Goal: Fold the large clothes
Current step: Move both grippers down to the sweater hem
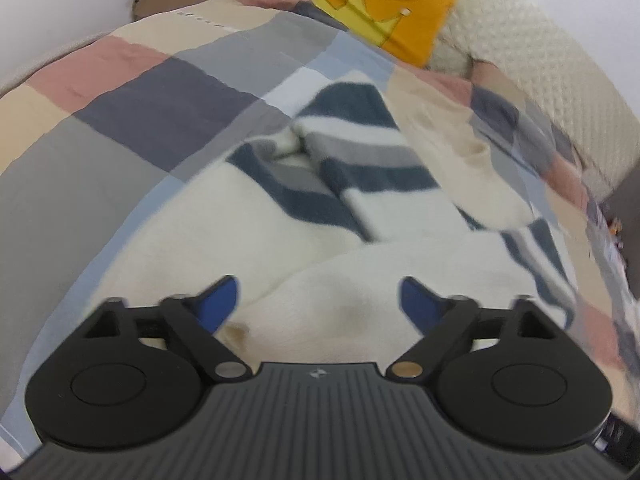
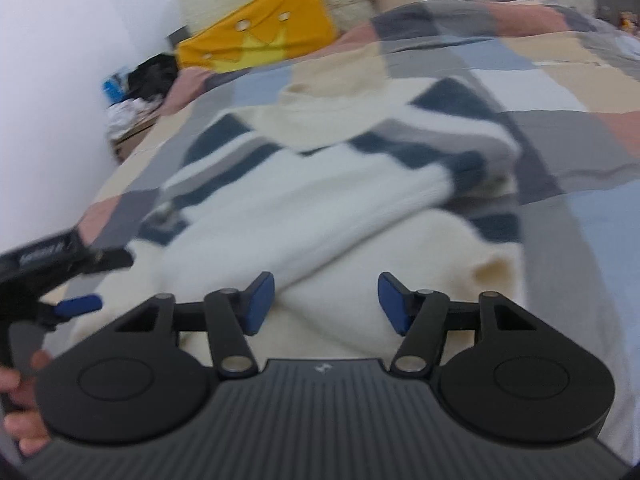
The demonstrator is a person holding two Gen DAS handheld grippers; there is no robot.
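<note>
Only the right view shows the left tongs (image 2: pixel 78 304) (both parted, empty) beside the sweater (image 2: pixel 320 208).

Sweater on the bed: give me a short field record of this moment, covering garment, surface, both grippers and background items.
garment: cream sweater with navy and grey stripes, lying partly folded, sleeves crossing over the body
surface: patchwork quilt on a bed
left gripper: jaws apart above cream fabric, nothing pinched
right gripper: jaws apart above the sweater's near edge, nothing pinched
hand: holds the left gripper's handle, seen at the right wrist view's edge
background: yellow crown cushion, cream headboard
image quality: motion blur
</note>
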